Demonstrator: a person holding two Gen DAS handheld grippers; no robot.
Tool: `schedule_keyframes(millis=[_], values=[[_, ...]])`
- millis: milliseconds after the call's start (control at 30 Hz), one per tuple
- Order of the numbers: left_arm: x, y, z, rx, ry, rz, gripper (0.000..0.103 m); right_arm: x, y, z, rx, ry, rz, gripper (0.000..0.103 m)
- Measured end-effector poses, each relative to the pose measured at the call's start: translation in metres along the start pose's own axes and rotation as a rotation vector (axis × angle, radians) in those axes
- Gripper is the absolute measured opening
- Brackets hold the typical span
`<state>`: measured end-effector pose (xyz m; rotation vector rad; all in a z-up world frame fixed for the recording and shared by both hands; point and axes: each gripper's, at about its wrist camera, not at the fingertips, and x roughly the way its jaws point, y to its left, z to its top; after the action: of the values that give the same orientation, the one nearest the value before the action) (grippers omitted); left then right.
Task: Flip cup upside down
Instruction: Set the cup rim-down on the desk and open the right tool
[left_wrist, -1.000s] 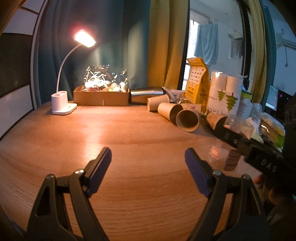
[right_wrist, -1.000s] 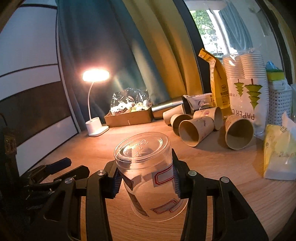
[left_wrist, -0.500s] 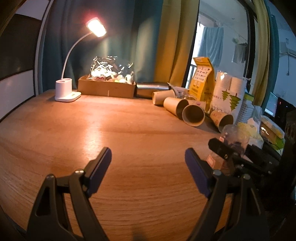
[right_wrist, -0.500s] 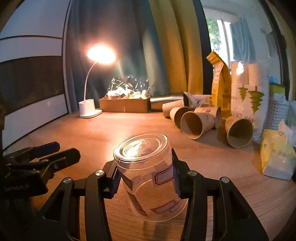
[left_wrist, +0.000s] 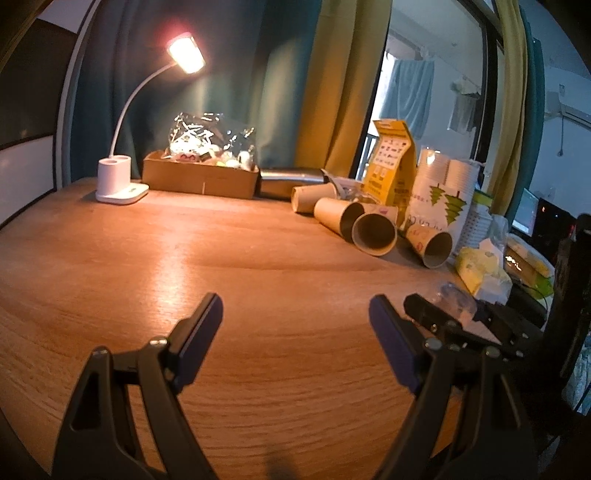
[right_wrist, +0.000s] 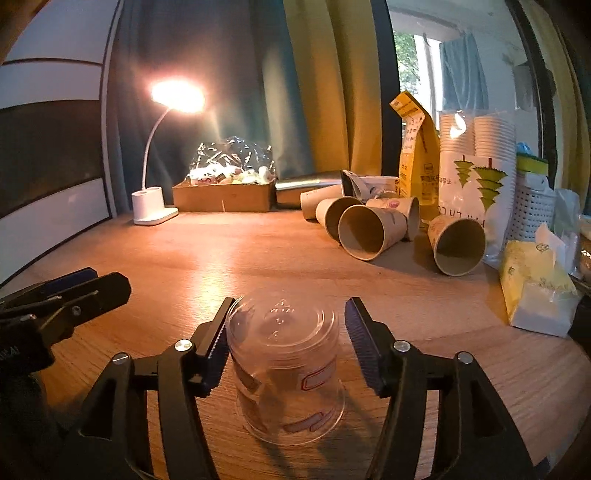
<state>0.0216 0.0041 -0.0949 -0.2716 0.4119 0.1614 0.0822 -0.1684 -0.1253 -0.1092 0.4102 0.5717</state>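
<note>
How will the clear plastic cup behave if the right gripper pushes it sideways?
The clear plastic cup looks thin and empty, so it is probably light and would likely slide on the wooden table. It stands on its wide rim, so tipping seems less likely. Its walls may flex under the right gripper.

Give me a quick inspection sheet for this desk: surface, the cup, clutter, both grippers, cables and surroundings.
Surface: round wooden table, lit warm by the lamp.
Job's things: clear plastic cup stands upside down, rim on the table.
Clutter: brown paper cups on their sides, cardboard box, white desk lamp, yellow paper bag, bagged stack of white cups, yellow tissue pack.
Grippers: right hand-held gripper open, jaws either side of the cup with a gap on the right side; left hand-held gripper open, empty.
Cables: nothing seen.
Surroundings: teal and yellow curtains, window behind.
</note>
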Motion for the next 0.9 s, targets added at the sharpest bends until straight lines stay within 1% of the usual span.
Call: schedule_keyframes(millis=[133, 400, 467, 533, 700, 833, 867, 900], values=[[-0.002, 0.002, 0.000, -0.004, -0.006, -0.005, 0.083, 0.001, 0.000, 0.000, -0.002, 0.001, -0.009, 0.063], [-0.007, 0.000, 0.000, 0.002, -0.016, 0.003, 0.083, -0.002, 0.000, 0.001, -0.004, -0.004, 0.006, 0.064], [-0.010, -0.001, 0.001, 0.008, -0.022, 0.004, 0.083, -0.006, -0.001, 0.003, 0.002, -0.011, 0.018, 0.072], [-0.015, -0.002, 0.003, 0.014, -0.032, 0.007, 0.083, -0.015, -0.001, 0.007, 0.010, -0.031, 0.033, 0.074], [-0.032, -0.005, 0.007, 0.029, -0.056, 0.011, 0.083, -0.047, -0.001, 0.016, 0.027, -0.079, 0.037, 0.075], [-0.048, -0.013, 0.007, 0.064, -0.075, -0.023, 0.083, -0.073, -0.010, 0.016, 0.058, -0.082, 0.026, 0.078], [-0.053, -0.016, 0.007, 0.073, -0.084, -0.023, 0.085, -0.077, -0.014, 0.014, 0.067, -0.079, 0.023, 0.078], [-0.058, -0.017, 0.006, 0.076, -0.096, -0.019, 0.091, -0.081, -0.016, 0.013, 0.076, -0.074, 0.021, 0.078]])
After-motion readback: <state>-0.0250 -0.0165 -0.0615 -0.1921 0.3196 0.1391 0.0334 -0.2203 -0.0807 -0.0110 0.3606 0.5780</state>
